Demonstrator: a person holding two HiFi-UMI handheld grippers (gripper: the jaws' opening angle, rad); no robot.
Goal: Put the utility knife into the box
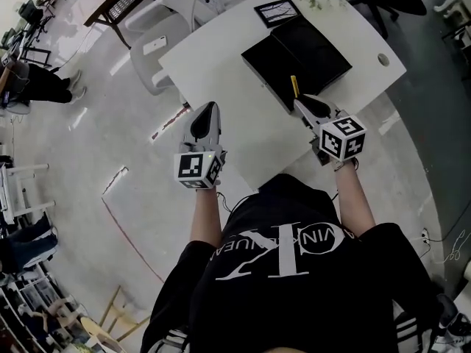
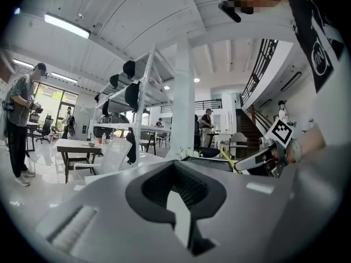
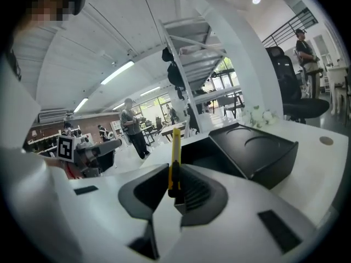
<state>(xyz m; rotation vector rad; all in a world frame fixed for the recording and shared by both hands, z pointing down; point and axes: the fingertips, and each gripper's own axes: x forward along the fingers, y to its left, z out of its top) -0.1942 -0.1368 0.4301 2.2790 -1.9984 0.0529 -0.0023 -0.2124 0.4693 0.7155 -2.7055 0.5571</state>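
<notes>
Left gripper (image 1: 207,120): jaws closed together with nothing between them. It hangs off the table's left edge, probably parked there to leave the other tool room.
Left arm: bare forearm stretched forward and down from the shoulder. The wrist is straight and the gripper points away from the body.
Table (image 1: 221,54): white, set at an angle to the person. The near corner lies between the two grippers.
Utility knife (image 1: 294,86): yellow and slim, gripped by its lower end between the right tool's pads. Its free length points along the jaws towards the box, and in the head view its tip reaches the box's near edge. Holding it by the end likely lets the free end enter first.
Box (image 1: 316,54): black, lying open on the table just ahead of the knife. Its hollow faces up, ready to receive.
Right gripper (image 1: 305,104): clamped on the knife, over the table's near edge and aimed at the box.
Right arm: forearm extended forward, wrist in line, with the marker cube uppermost.
Step in hand: seemingly carrying the knife in; it is not yet in the box.
</notes>
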